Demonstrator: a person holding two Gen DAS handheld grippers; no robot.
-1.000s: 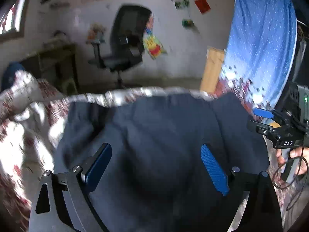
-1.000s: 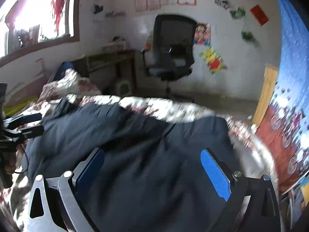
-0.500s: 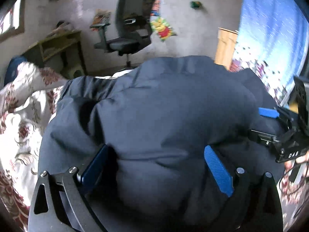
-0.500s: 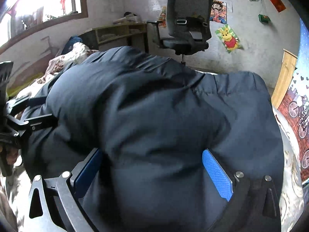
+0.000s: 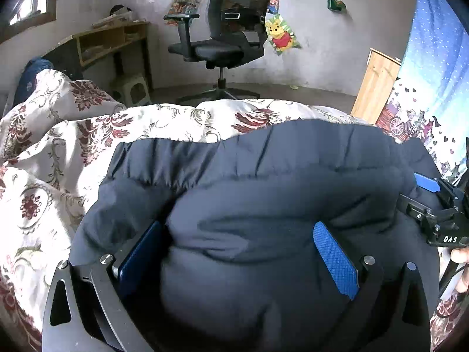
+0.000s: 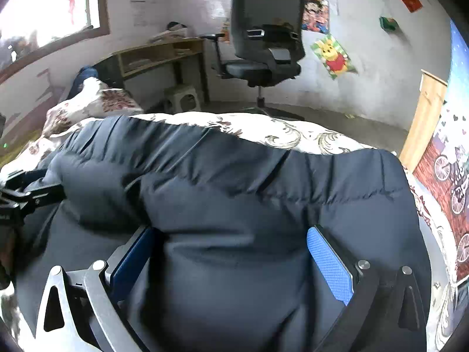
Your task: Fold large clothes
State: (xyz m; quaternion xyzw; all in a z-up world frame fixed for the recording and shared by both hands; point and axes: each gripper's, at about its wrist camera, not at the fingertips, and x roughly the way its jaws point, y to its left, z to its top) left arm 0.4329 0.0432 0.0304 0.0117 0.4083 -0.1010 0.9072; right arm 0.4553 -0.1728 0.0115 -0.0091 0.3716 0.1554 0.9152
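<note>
A large dark navy padded jacket (image 5: 263,193) lies on a floral bedspread (image 5: 58,158), doubled over on itself. My left gripper (image 5: 237,252) stands wide, with a thick puffy fold of the jacket filling the gap between its blue pads (image 5: 334,258). My right gripper (image 6: 231,252) stands the same way, with jacket padding (image 6: 234,199) bulging between its pads (image 6: 328,261). The right gripper also shows at the right edge of the left wrist view (image 5: 431,205). The left gripper shows at the left edge of the right wrist view (image 6: 20,193).
A black office chair (image 5: 231,35) stands on the floor beyond the bed, by a wooden desk (image 5: 111,38) and a small stool (image 5: 132,88). A blue curtain (image 5: 433,64) and a wooden cabinet (image 5: 375,85) are at the right.
Both grippers came down towards the bed with the jacket fold. The jacket, raised high half a second ago, now lies lower and the bedspread beyond it shows again.
</note>
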